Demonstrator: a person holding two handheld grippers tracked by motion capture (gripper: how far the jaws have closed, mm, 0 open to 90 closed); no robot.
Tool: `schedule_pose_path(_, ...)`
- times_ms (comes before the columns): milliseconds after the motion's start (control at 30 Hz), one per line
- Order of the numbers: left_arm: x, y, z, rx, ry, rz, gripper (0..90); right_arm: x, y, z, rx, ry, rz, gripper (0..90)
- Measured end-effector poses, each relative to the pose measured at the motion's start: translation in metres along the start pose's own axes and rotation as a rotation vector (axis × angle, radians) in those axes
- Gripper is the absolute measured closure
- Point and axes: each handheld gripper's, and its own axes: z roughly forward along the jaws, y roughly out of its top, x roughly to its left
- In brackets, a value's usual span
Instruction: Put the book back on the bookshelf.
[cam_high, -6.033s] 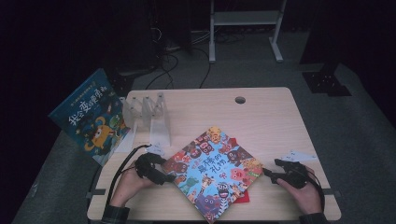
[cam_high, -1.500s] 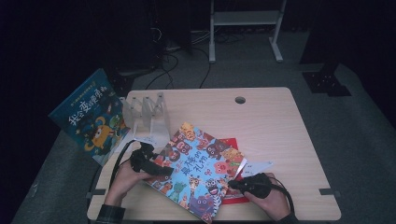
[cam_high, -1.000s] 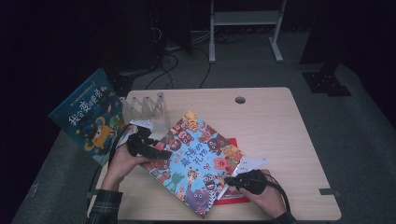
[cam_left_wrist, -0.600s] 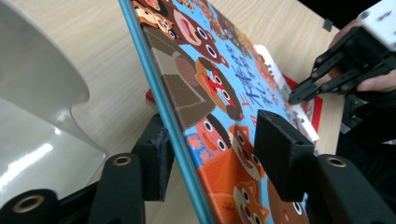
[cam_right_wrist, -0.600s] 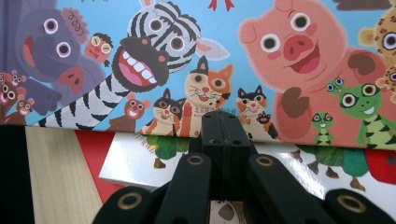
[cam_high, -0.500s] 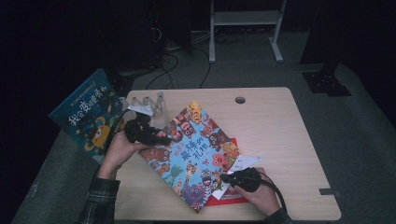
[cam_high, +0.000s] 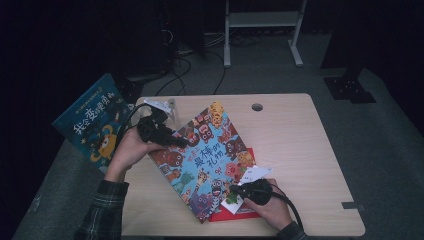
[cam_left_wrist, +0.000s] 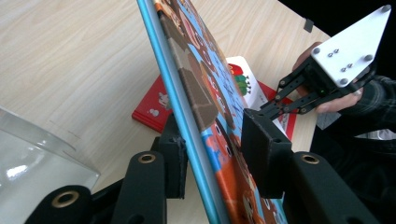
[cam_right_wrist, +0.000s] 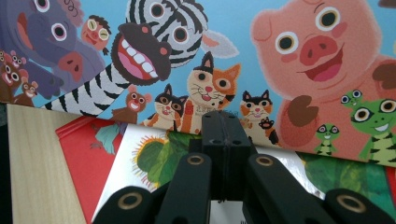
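A colourful animal picture book (cam_high: 210, 150) stands tilted, its left edge raised off the table. My left gripper (cam_high: 172, 140) holds that edge; its jaws have just been closing, and in the left gripper view the book (cam_left_wrist: 187, 60) sits between the pads of my left gripper (cam_left_wrist: 215, 140). My right gripper (cam_high: 234, 190) is shut with nothing between its jaws, its tips at the book's lower edge. In the right gripper view my right gripper (cam_right_wrist: 226, 116) meets the book (cam_right_wrist: 233, 46) just above a red book (cam_right_wrist: 79, 154). The red book (cam_high: 235, 212) lies flat underneath.
A clear plastic rack (cam_high: 167, 106) stands at the table's back left, close behind my left hand. A blue picture book (cam_high: 92, 125) leans beyond the left edge of the wooden table (cam_high: 300, 145). A round cable hole (cam_high: 257, 107) is at the back.
My left gripper has risen and closed on the animal book's left edge, tipping the book steeper and swinging it towards the rack. The right gripper has stayed at the lower edge.
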Motion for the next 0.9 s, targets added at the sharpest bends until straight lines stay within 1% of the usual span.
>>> schedule_pose_path(200,-0.004,0.009,-0.005,0.024,0.001,-0.008,65.8,0.003,0.003,0.006,-0.011,-0.012,0.002,89.2)
schedule_pose_path(333,-0.007,0.018,-0.009,0.034,-0.002,-0.006,69.1,0.005,0.006,0.011,-0.023,-0.021,-0.014,88.8)
schedule_pose_path(433,-0.009,0.025,-0.011,0.051,-0.012,-0.006,71.5,0.004,0.006,0.013,-0.032,-0.029,-0.018,82.7)
schedule_pose_path(467,-0.010,0.027,-0.012,0.054,-0.017,-0.008,72.4,0.002,0.006,0.013,-0.035,-0.033,-0.018,81.0)
schedule_pose_path(567,-0.014,0.033,-0.014,0.071,-0.021,0.005,74.2,-0.006,0.002,0.008,-0.041,-0.062,-0.008,75.8)
schedule_pose_path(600,-0.016,0.035,-0.014,0.077,-0.018,0.011,74.7,-0.010,0.000,0.005,-0.048,-0.075,0.005,73.6)
schedule_pose_path(633,-0.019,0.037,-0.016,0.084,-0.010,0.019,75.0,-0.015,-0.003,0.002,-0.057,-0.095,0.010,72.0)
schedule_pose_path(700,-0.023,0.040,-0.018,0.098,0.003,0.029,75.6,-0.026,-0.008,-0.009,-0.075,-0.136,0.039,69.0)
schedule_pose_path(767,-0.026,0.041,-0.021,0.106,0.012,0.029,76.7,-0.041,-0.015,-0.021,-0.100,-0.195,0.070,63.3)
schedule_pose_path(833,-0.029,0.043,-0.024,0.114,0.021,0.033,77.6,-0.058,-0.023,-0.033,-0.114,-0.272,0.109,54.0)
schedule_pose_path(900,-0.031,0.044,-0.026,0.123,0.023,0.035,78.7,-0.076,-0.033,-0.042,-0.121,-0.334,0.168,47.5)
